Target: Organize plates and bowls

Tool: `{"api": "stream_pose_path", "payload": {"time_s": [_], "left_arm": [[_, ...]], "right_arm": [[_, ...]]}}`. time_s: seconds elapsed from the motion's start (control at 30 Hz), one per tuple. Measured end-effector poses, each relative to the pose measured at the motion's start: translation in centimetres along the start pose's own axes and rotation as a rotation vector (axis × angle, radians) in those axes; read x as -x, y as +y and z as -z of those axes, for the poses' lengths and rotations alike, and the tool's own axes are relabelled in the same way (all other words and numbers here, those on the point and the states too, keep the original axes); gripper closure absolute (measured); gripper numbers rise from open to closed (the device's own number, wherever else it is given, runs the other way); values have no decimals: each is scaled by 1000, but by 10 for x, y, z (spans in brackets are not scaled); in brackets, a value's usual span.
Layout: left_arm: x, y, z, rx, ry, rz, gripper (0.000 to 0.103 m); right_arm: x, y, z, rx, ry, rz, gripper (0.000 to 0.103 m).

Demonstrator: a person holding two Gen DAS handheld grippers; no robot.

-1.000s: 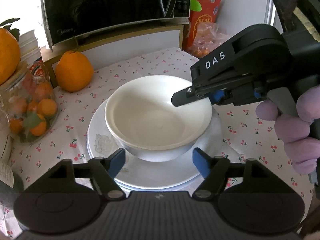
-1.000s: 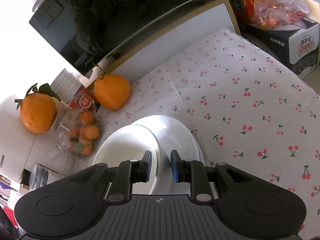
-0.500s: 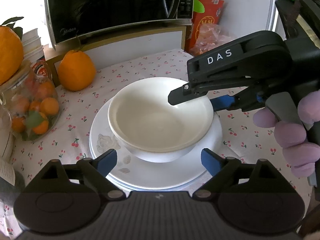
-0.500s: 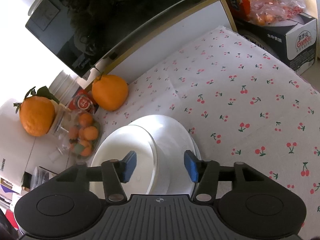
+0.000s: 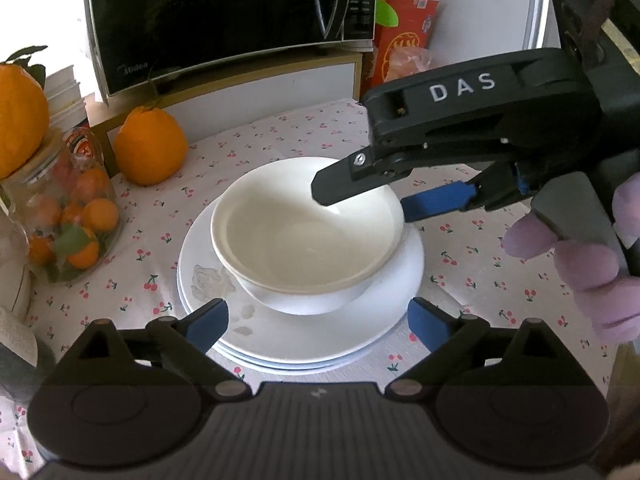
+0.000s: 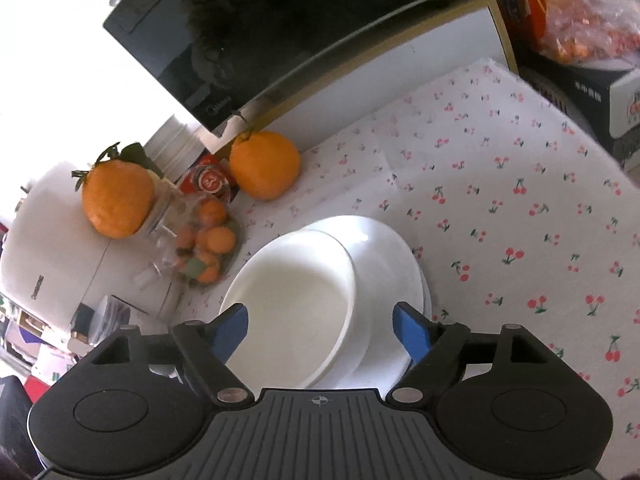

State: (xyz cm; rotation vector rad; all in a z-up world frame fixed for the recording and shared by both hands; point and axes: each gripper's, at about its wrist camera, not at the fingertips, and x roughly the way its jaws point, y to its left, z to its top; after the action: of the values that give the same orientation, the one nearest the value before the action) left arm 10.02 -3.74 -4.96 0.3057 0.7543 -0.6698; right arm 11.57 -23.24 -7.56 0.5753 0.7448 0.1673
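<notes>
Since a second ago the right gripper (image 6: 320, 330) has let go of the bowl (image 5: 308, 228): its blue pads, then nearly together at the rim, now stand wide apart with the rim between them and touching neither. The left gripper (image 5: 318, 320) has spread a little wider too and sits back toward 6 o'clock, its pads apart on either side of the bowl's near wall, not touching it. The bowl rests upright in the middle of the stacked plates (image 5: 288, 340) on the cherry-print cloth (image 5: 472, 264). How many plates there are is hard to count; the near edge shows at least three rims, and the bowl covers the centre. In the left view the right gripper's body, marked DAS, reaches in from 3 o'clock and hides the bowl's far right rim; the gloved hand (image 5: 580, 256) holding it is cut off at the frame edge. One orange (image 5: 150, 146) stands alone at 10 o'clock from the bowl, a second orange (image 6: 118, 200) sits on top of a glass jar (image 5: 68, 216) at 9 o'clock, and the jar holds several small oranges, too crowded to count. One microwave (image 5: 224, 16) stands behind at 12 o'clock, its upper part cut off.
</notes>
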Motion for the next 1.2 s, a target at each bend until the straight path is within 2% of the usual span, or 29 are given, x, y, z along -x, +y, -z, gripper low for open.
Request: {"api": "stream_pose_path", "payload": {"time_s": [0.3, 0.43, 0.6, 0.8, 1.0, 1.2], "left_arm": [[16, -5, 3, 11, 0, -32, 6], [22, -2, 8, 73, 14, -55, 5], [32, -5, 12, 131, 26, -141, 4], [44, -3, 16, 229, 42, -203, 3], [54, -8, 19, 298, 48, -294, 1], [63, -13, 19, 369, 36, -340, 1]], "right_arm": [[24, -7, -1, 7, -46, 32, 18], [35, -8, 0, 43, -55, 57, 18], [50, -7, 7, 128, -64, 111, 15], [66, -6, 21, 196, -53, 184, 15], [79, -4, 31, 215, -46, 243, 14], [80, 1, 38, 247, -11, 297, 13]]}}
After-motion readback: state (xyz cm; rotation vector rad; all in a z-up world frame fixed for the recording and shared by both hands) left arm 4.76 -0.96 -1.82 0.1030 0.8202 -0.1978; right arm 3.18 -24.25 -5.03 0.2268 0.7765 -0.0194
